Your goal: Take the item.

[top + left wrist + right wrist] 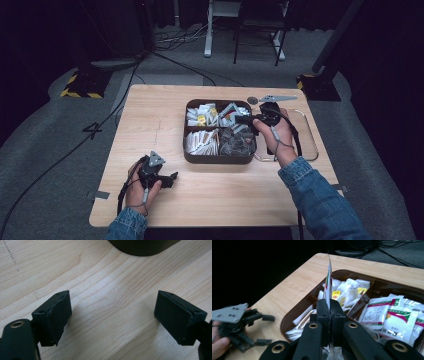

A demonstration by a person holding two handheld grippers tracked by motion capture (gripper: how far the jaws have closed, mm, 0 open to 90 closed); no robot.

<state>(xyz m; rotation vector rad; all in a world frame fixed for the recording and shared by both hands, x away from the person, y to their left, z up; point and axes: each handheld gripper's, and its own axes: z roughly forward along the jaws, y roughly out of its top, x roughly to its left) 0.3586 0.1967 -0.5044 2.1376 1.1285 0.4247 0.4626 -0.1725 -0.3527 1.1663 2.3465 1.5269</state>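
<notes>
A dark brown tray (218,159) with four compartments of packets sits mid-table. My right gripper (239,119) hovers over its far right compartment. In the right gripper view it (329,307) is shut on a thin white packet (328,277) with red and green print, held upright and seen edge-on above the tray (294,312). My left gripper (172,180) rests on the table near the front left, a little short of the tray. Its jaws (112,315) stand wide open over bare wood, holding nothing. The tray's corner (143,247) lies just ahead of it.
The tray holds white and yellow sachets (202,116), white sticks (202,142), printed white packets (398,317) and clear-wrapped items (237,142). A clear tray (310,135) lies at the table's right under the right hand. Cables and stand legs are on the floor beyond.
</notes>
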